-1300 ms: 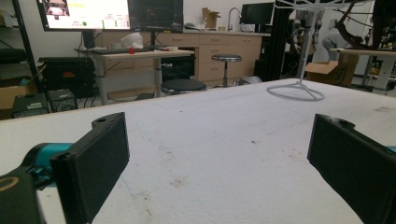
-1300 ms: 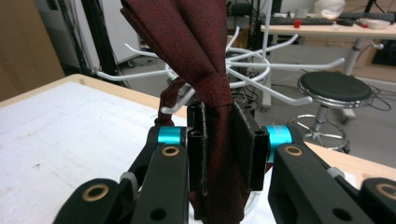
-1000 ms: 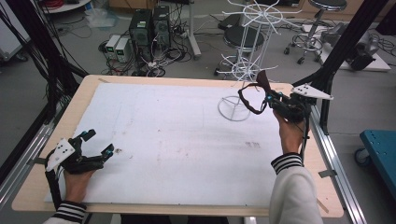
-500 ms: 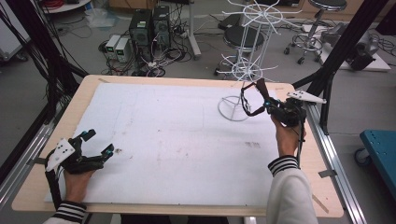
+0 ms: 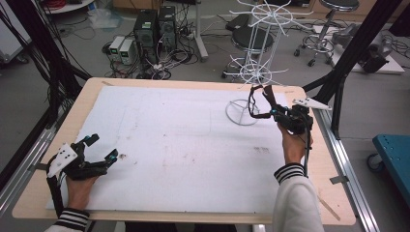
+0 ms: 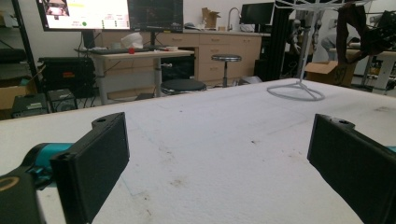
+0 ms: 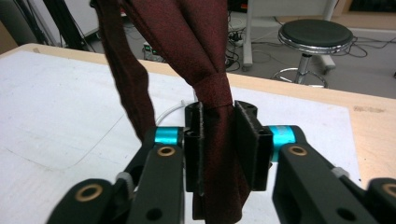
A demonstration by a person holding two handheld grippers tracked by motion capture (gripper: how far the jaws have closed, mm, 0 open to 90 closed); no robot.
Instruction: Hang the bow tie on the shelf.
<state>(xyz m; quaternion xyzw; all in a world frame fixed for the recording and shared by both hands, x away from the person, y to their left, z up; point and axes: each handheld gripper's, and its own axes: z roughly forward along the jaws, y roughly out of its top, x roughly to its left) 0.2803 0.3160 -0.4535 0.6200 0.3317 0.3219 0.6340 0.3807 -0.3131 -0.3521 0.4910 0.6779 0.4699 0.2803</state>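
Even overhead room light, bright and flat across the white table mat [image 5: 164, 140]; shadows are faint, no harsh glare. The high view is soft and low in detail. In the right gripper view the dark red cloth [image 7: 205, 56] sits close and slightly blurred, while the monitor [image 6: 84, 13] in the left gripper view is overexposed.

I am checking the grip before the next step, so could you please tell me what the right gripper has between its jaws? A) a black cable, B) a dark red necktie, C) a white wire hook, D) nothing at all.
B: in the right gripper view the right gripper has its jaws pressed on a dark red necktie just below its knot, close to the white wire rack.
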